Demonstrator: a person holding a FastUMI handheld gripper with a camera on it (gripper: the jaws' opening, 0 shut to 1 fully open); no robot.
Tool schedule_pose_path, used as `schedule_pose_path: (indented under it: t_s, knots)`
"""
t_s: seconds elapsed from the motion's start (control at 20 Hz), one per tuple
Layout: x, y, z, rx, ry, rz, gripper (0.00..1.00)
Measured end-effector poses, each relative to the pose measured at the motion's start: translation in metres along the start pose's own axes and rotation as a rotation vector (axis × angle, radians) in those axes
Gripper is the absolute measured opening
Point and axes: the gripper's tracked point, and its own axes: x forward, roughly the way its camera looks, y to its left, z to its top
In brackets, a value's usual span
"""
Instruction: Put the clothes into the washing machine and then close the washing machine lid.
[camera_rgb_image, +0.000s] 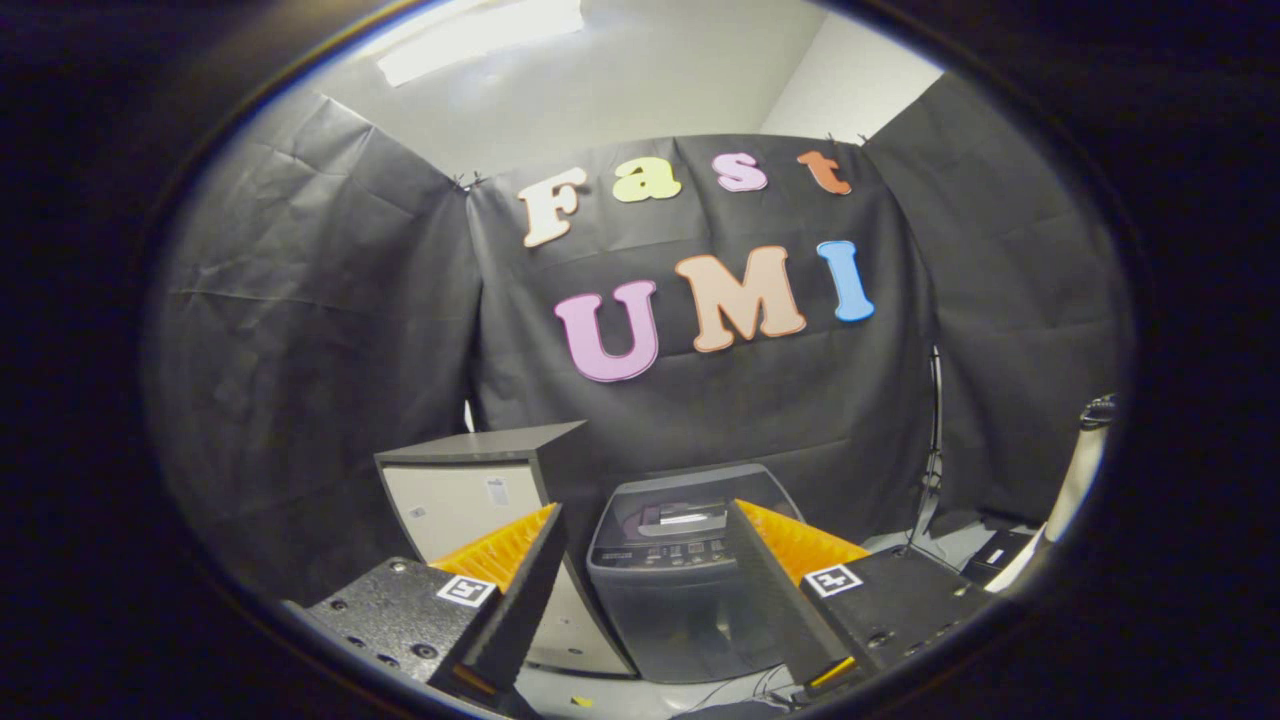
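two fingers (548, 555) spread wide, holding nothing; washing machine (680, 590) beyond, lid (690, 505) closed.

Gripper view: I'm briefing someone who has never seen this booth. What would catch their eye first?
First the grey washing machine, standing between and just beyond the fingers of the open gripper, its lid down. Next, the pale cabinet with a dark top beside the machine, behind one finger. Black cloth hangs as a wall behind both.
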Motion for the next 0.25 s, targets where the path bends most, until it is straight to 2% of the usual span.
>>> schedule_pose_path:
  t_s: [0.25]
  knots:
    - [-0.0026, -0.0071, 0.0062, 0.009, -0.003, 0.008, 0.96]
